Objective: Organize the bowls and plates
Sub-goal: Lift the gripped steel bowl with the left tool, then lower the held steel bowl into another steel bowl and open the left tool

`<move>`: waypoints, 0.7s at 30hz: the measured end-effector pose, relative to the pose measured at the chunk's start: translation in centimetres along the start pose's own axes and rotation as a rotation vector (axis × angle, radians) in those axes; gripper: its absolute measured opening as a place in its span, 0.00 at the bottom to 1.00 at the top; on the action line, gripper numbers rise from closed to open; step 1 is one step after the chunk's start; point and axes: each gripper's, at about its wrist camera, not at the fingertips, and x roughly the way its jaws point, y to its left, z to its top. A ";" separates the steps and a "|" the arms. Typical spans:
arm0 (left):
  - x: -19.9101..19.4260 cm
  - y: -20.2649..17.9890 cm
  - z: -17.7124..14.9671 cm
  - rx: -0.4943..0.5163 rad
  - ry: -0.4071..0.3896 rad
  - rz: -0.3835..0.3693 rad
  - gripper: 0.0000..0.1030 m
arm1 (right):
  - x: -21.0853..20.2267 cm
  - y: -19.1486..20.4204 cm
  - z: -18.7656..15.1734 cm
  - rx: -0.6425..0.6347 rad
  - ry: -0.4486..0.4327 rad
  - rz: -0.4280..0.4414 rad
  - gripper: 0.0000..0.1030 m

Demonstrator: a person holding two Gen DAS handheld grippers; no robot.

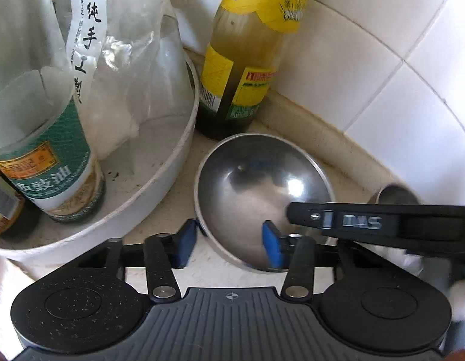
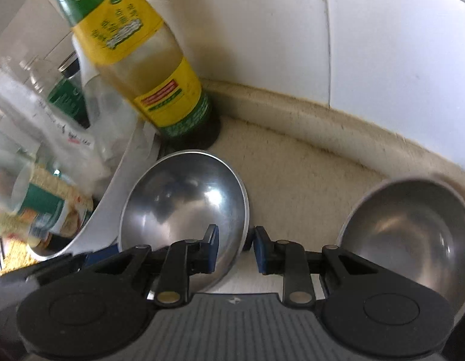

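Steel bowl: upright, mouth up, round with no long axis, on the countertop near the tiled back corner. Left gripper straddles its left rim, apparently not clamped. Right gripper straddles its right rim, almost closed; contact unclear. Second steel bowl stands apart, right.

A yellow-labelled sauce bottle stands in the tiled corner. Beside it, a white tub holds a green-labelled bottle and a plastic bag.
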 end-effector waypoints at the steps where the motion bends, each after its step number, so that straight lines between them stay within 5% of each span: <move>1: -0.3 0.2 -0.3 0.021 0.011 -0.009 0.40 | -0.6 0.2 -0.7 -0.013 0.007 0.002 0.42; 5: -1.4 1.3 -1.8 0.089 0.066 -0.076 0.39 | -2.1 0.4 -2.1 -0.015 0.034 -0.010 0.41; 10: -0.7 1.6 -1.8 0.075 0.078 -0.070 0.41 | -1.8 0.0 -1.7 0.024 0.002 -0.038 0.42; 15: 0.1 0.3 -1.6 0.144 0.078 -0.054 0.39 | -0.2 0.3 -2.5 0.020 0.036 -0.036 0.40; 21: -1.1 -1.1 -1.9 0.238 0.034 -0.032 0.38 | -2.4 0.6 -2.2 0.009 -0.040 -0.046 0.40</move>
